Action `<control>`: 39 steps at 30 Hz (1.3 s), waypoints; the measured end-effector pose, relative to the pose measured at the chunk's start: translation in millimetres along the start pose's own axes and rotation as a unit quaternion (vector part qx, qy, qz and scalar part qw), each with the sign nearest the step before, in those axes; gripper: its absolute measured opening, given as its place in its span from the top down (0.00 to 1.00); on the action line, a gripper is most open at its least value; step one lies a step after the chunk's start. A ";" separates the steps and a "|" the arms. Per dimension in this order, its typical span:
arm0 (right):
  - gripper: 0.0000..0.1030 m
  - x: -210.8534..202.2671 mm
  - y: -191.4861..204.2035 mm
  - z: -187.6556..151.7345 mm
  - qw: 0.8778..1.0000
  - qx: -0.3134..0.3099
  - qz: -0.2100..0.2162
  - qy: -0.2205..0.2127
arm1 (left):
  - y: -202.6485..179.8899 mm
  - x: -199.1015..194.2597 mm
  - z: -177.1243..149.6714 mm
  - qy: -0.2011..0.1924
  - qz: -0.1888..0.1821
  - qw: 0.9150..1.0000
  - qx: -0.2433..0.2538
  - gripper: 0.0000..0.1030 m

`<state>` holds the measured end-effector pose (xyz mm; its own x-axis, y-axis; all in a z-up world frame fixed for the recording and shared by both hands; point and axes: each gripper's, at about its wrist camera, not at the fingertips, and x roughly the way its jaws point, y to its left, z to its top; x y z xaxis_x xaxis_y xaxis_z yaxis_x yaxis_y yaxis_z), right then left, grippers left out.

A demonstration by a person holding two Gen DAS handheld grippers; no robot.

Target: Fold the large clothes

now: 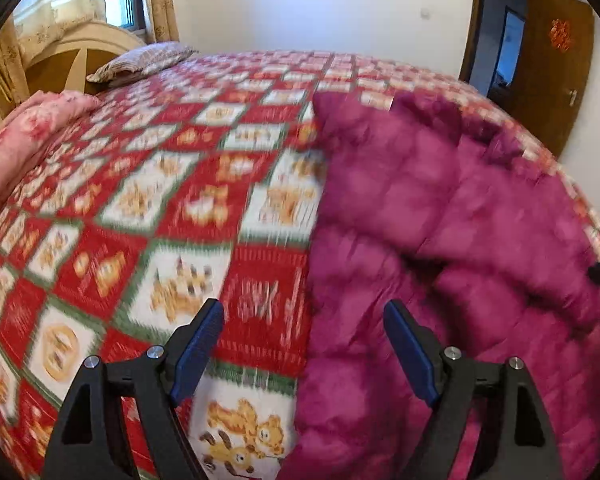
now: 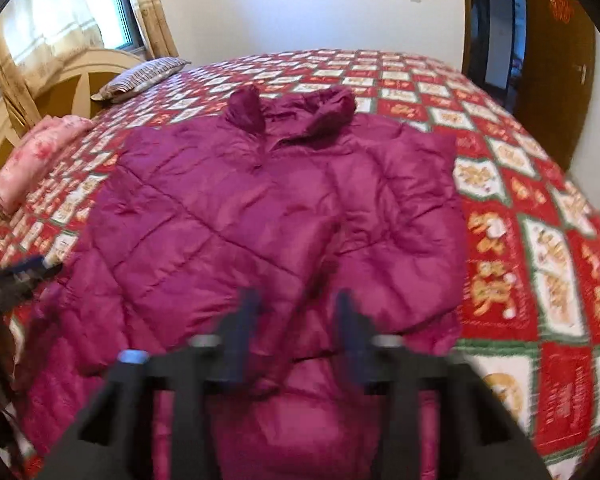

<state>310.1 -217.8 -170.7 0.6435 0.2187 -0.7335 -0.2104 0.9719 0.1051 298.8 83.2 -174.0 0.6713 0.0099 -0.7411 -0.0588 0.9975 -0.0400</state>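
1. the magenta quilted jacket (image 2: pixel 260 208) is puffy, with stitched diagonal channels and a slight sheen; its collar (image 2: pixel 292 110) is bunched up at the far end.
2. it lies flat on the bedspread (image 2: pixel 540 248), a red, white and green checked quilt printed with orange bear figures, covering the whole bed.
3. both sleeves look folded in across the front, giving a blocky, roughly rectangular outline.
4. the left gripper (image 1: pixel 304 344) has black arms and blue ribbed pads (image 1: pixel 198 346); its jaws stand wide apart with nothing between them, straddling the jacket's left edge, one finger over the quilt, the other over the magenta fabric.
5. the right gripper (image 2: pixel 296 334) is motion-blurred, sitting over the jacket's near middle; its jaws are partly apart, and i cannot tell whether any fabric is caught between them.
6. a pink floral pillow (image 1: pixel 24 144) and a striped pillow (image 1: pixel 144 60) rest by the curved wooden headboard (image 1: pixel 60 60).
7. no containers are visible.
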 end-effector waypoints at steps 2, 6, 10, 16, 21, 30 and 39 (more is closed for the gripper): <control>0.53 -15.3 -8.6 4.3 0.999 0.023 -0.011 -0.023 | -5.7 -16.6 19.2 -0.023 -0.010 1.000 0.001 0.20; 0.63 -36.1 -14.1 18.0 0.996 0.051 -0.016 -0.066 | -36.5 -24.6 50.3 -0.057 -0.024 0.998 0.022 0.20; 0.71 -24.3 7.7 29.5 0.998 0.024 0.012 -0.065 | -69.4 5.1 56.4 -0.058 -0.030 0.997 0.040 0.20; 0.72 28.9 24.5 16.6 0.999 0.010 0.030 -0.015 | -96.2 62.5 34.7 -0.018 -0.016 0.998 0.052 0.20; 0.72 44.1 24.0 4.0 1.000 -0.002 0.018 -0.004 | -98.8 75.2 23.0 -0.019 -0.012 0.998 0.054 0.19; 0.75 54.0 18.8 -2.0 1.000 0.006 0.020 -0.005 | -95.9 86.9 21.3 0.001 -0.017 0.999 0.045 0.10; 0.75 55.6 24.2 -4.5 1.000 -0.002 0.011 -0.008 | -99.2 92.3 21.8 0.011 -0.015 0.999 0.050 0.06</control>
<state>337.5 -182.5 -212.0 0.6500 0.2405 -0.7209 -0.2274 0.9667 0.1174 382.7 -13.4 -223.8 0.6558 -0.0201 -0.7547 0.0356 0.9994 0.0044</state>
